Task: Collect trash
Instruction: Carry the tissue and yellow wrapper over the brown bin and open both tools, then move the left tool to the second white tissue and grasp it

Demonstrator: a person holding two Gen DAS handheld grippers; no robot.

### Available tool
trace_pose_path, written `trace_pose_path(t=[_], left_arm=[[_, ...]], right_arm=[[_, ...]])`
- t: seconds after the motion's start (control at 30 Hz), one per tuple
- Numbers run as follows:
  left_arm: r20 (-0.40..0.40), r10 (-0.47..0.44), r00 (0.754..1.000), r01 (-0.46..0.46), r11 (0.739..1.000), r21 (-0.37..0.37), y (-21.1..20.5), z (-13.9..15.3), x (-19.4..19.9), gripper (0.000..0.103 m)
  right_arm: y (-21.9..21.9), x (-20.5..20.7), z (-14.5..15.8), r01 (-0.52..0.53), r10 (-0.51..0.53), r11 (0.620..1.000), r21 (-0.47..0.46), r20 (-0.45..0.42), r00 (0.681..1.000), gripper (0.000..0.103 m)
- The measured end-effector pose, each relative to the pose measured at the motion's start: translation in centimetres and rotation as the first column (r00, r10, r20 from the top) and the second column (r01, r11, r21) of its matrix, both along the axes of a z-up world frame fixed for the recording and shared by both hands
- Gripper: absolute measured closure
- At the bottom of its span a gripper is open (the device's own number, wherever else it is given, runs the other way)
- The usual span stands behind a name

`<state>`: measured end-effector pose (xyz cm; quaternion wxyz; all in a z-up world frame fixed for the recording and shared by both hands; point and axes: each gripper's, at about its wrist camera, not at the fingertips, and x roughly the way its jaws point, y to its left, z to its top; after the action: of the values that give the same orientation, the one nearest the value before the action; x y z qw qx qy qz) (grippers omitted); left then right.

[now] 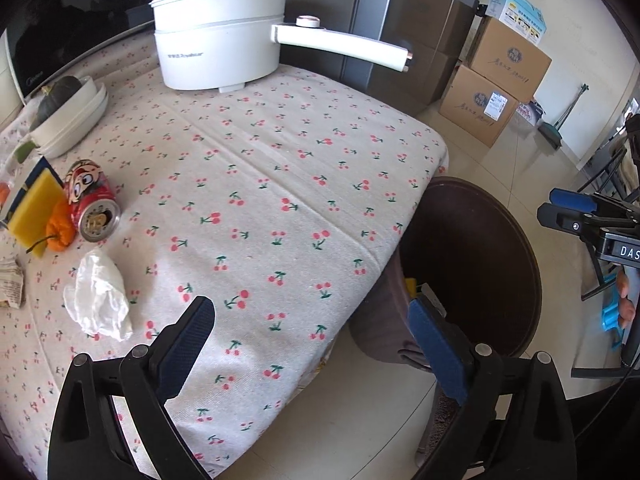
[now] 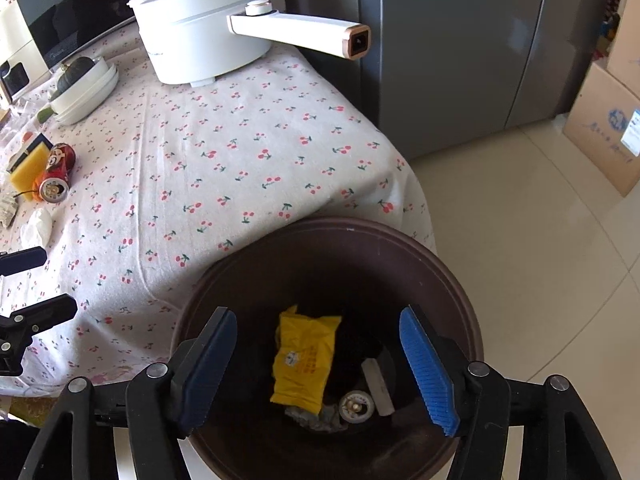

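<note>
Both my jaws stand apart, empty. The crumpled tissue point(image 1: 98, 296), just left of my left gripper point(image 1: 316, 344), looks light and soft; I'd pinch its bunched middle.

Cherry-print tablecloth point(image 1: 256, 184) covering table, daylight falling on it; grey fridge point(image 2: 460, 52) standing at 12 o'clock; cardboard boxes point(image 1: 496, 84) sitting on pale tiled floor point(image 2: 520, 240) at 2 o'clock.

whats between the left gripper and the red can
The crumpled white tissue lies between the left gripper and the red can, shown in the left wrist view.
</note>
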<state>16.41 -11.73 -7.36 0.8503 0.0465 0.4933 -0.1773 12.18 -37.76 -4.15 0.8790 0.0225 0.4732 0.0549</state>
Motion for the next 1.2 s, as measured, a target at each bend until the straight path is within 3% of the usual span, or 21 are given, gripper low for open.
trace_pose_path(t=[0.57,0.9,1.03,1.2], left_arm=[[0.007,0.198,0.980,-0.198,0.979,0.053,11.5,0.2,-1.6,0.003],[0.049,0.272,0.961,-0.276,0.951,0.135,18.2,-1.1,-1.4,0.000],[0.077,0.261,0.962,-0.271,0.946,0.178,18.9,-2.1,-0.1,0.000],[0.028,0.234,0.972,-0.236,0.965,0.112,17.4,-3.1,2.4,0.000]], right_arm=[[7.5,2.2,1.3,-0.098,0.098,0.995,0.021,0.025,0.995,0.019],[12.3,4.0,0.4,-0.150,0.150,0.989,0.011,0.004,0.989,0.011],[14.0,4.7,0.2,-0.178,0.178,0.984,0.006,-0.002,0.984,0.006],[14.9,5.9,-0.5,-0.185,0.185,0.983,0.003,-0.023,0.983,0.004]])
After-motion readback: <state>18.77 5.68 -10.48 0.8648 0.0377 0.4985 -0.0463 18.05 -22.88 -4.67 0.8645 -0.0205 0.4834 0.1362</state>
